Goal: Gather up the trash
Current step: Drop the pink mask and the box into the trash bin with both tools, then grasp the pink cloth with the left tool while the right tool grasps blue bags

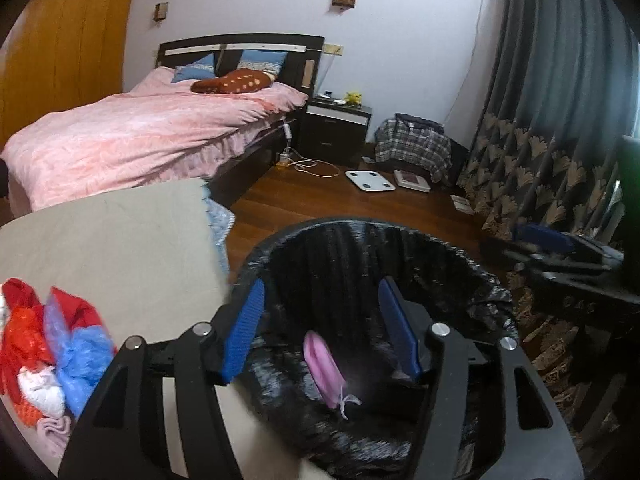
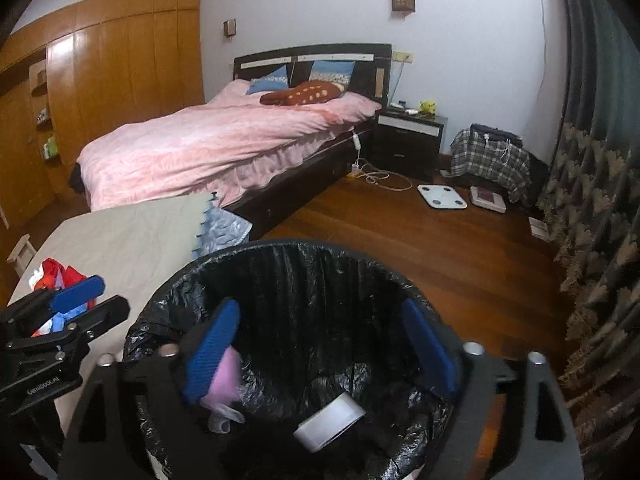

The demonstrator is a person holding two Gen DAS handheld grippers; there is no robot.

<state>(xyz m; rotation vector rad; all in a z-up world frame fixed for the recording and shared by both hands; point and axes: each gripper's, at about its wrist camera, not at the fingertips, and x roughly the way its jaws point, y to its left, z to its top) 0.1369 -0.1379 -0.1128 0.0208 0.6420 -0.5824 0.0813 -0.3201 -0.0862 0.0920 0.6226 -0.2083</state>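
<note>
Trash bin (image 2: pixel 288 280), black-lined, holds pink mask (image 2: pixel 224 380) and white roll (image 2: pixel 330 420). Left gripper (image 1: pixel 320 328) and right gripper (image 2: pixel 320 344) both spread apart above it, empty.

The bin liner (image 2: pixel 288 280) is looking like thin, crinkled black plastic, glossy where light is catching it. The wardrobe (image 2: pixel 120 72) is showing lacquered, shiny wood, and the floor (image 2: pixel 420 248) is gleaming as polished dark boards. The bedspread (image 2: pixel 208 144) is lying as soft matt pink cloth. Both grippers' fingers (image 2: pixel 212 352) are wearing ribbed blue pads on matt black plastic.
</note>
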